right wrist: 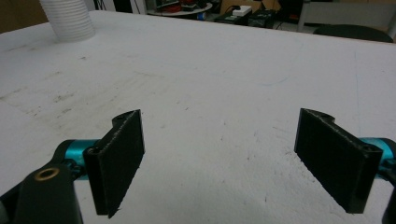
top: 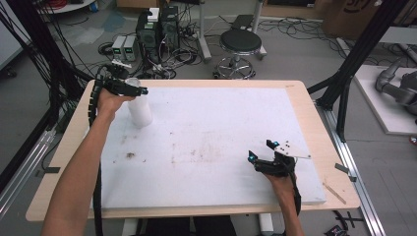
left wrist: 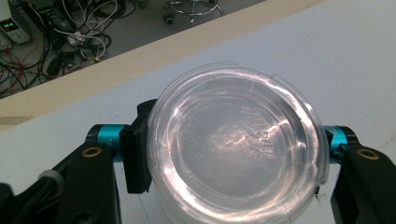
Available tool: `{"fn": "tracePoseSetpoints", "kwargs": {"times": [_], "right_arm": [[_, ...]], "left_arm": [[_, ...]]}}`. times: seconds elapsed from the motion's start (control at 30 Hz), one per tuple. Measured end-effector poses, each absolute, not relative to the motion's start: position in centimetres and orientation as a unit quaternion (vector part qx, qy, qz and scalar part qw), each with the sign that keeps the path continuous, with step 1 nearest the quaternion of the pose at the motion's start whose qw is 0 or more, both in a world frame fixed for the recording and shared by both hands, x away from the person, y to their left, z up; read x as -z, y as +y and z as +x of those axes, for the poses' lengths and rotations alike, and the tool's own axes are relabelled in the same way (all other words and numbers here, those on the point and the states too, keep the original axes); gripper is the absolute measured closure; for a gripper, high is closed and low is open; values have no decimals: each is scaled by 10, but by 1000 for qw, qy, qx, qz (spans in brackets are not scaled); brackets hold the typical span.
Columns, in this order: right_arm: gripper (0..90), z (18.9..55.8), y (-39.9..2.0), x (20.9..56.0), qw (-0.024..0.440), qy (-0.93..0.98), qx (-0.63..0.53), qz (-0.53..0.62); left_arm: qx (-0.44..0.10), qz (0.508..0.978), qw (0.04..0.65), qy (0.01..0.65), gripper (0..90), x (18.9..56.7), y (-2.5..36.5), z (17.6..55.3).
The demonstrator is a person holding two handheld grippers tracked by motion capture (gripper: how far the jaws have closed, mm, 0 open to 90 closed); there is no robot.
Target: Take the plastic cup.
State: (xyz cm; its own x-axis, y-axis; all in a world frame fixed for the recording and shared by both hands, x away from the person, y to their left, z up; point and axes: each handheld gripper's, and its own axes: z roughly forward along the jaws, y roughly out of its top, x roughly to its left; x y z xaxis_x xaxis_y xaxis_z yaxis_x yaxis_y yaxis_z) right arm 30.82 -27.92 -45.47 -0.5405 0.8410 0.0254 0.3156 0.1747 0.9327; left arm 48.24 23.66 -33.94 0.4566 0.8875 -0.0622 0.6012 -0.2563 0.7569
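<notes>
**Left claw clamps the cup at the far left corner**

Left claw (top: 139, 91) is on the cup (top: 139, 109) right now, gripping it just under the rim, with the person's hand behind it. From the left claw's own camera we look straight down on the clear lid (left wrist: 236, 144), round and glossy, with one black pad (left wrist: 136, 156) pressed against the cup's side on the left and the other jaw tight to the opposite side, mostly hidden by the lid's edge. No earlier look at it, so all I can say is: pads on plastic, cup held.

The cup stands upright on the white mat (top: 211, 142) near the far left corner of the tabletop (top: 314, 123). It is white and ribbed, as the right claw's camera shows at its top left (right wrist: 67, 18).

Over to the right claw (top: 260, 150): it sits near the near right corner of the mat, well apart from the cup. Its jaws stand wide, nothing between them, only scuffed white mat showing in the gap. The person's right hand (top: 281, 183) holds it low over the surface.

A few brown smudges (top: 130, 155) mark the mat toward the near left.
</notes>
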Motion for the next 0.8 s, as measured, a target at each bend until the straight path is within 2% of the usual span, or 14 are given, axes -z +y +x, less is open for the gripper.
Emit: {"fn": "tracePoseSetpoints", "kwargs": {"times": [0.47, 0.63, 0.8], "right_arm": [[160, 308, -279, 455, 262, 722, -499, 401], [161, 309, -279, 455, 261, 722, -499, 402], [160, 309, -279, 455, 262, 722, -499, 401]], "left_arm": [[-201, 766, 372, 484, 370, 328, 235, 480], [-204, 762, 379, 484, 377, 316, 237, 478], [-213, 756, 395, 476, 380, 285, 241, 473]]}}
